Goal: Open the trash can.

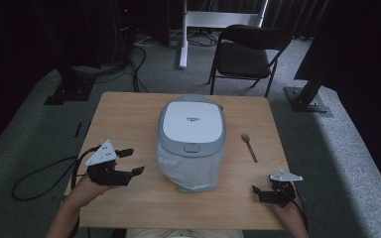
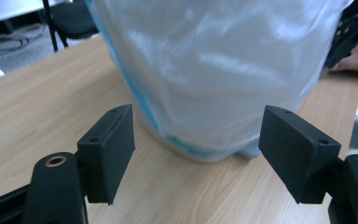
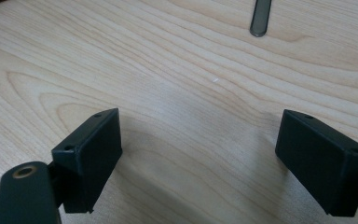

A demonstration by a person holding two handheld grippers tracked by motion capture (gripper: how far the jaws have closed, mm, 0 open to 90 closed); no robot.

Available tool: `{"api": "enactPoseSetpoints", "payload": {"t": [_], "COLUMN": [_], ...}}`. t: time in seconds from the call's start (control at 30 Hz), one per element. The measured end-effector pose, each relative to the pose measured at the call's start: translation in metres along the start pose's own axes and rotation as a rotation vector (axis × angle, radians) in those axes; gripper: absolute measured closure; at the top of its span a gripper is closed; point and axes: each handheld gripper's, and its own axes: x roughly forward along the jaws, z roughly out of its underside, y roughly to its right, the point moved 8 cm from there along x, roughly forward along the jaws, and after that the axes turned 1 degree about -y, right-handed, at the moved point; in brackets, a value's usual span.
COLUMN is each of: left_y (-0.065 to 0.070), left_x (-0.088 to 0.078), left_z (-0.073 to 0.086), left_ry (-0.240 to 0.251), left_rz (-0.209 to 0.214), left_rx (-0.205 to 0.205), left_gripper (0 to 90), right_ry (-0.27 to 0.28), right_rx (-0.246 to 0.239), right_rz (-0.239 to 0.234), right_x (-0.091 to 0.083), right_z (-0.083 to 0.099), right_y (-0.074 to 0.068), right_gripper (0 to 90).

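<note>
L gripper (image 1: 132, 161) sits at the table's (image 1: 129, 114) left edge, jaws pointed toward the rice cooker (image 1: 192, 130). Jaws well apart, nothing between them, pads touch nothing. In the left gripper view the cooker's plastic-wrapped body (image 2: 214, 70) stands just ahead of the gap.

Cooker is mid-table, lid down, latch button (image 1: 191, 148) facing the person. Clear plastic bag (image 1: 191, 171) covers the lower body & bunches at the base. Judgement: fairly heavy, stiff shell, won't crush; bag film is soft & slippery, so a pinch on the plastic alone would likely slide or tear. Better hold: rigid rim under the lid, or press the latch to open. Body prob too wide for one claw, so two-sided grip.

Spoon (image 1: 249, 147) lies right of the cooker, apart from it.

R gripper (image 1: 261, 192) rests near the front right corner, jaws spread wide, empty, bare wood between them; spoon handle tip (image 3: 260, 18) farther off.
</note>
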Motion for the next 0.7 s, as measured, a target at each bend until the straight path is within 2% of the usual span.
{"api": "enactPoseSetpoints", "payload": {"t": [0.17,0.23,0.43,0.47,0.53,0.57,0.6,0.7], "left_y": [0.009,0.013,0.021,0.023,0.023,0.027,0.028,0.03], "left_x": [-0.006,-0.007,-0.009,-0.01,-0.01,-0.01,-0.01,-0.01], "left_z": [-0.019,-0.025,-0.04,-0.046,-0.046,-0.056,-0.059,-0.064], "left_ry": [0.035,0.043,0.067,0.085,0.085,0.113,0.119,0.121], "left_rz": [0.002,0.013,0.046,0.049,0.049,0.064,0.057,0.074], "left_rx": [0.006,0.009,0.026,0.024,0.024,0.039,0.051,0.046], "left_gripper": [29.4,32.9,36.0,39.2,40.6,45.3,48.3,52.2], "right_ry": [0.0,0.0,0.0,0.0,-0.001,0.0,0.0,0.0], "right_rx": [0.0,0.0,0.0,0.0,0.0,0.001,0.001,0.001], "right_rz": [0.0,0.0,0.001,0.001,0.002,0.002,0.002,0.002], "right_x": [0.0,0.0,0.0,0.0,0.0,0.0,0.0,0.0], "right_z": [0.0,0.0,0.0,0.0,0.0,0.0,0.0,0.0], "right_y": [0.0,0.0,0.0,0.0,0.0,0.0,0.0,0.0], "right_gripper": [13.6,13.6,13.6,13.6,13.6,13.6,13.6,13.6]}}
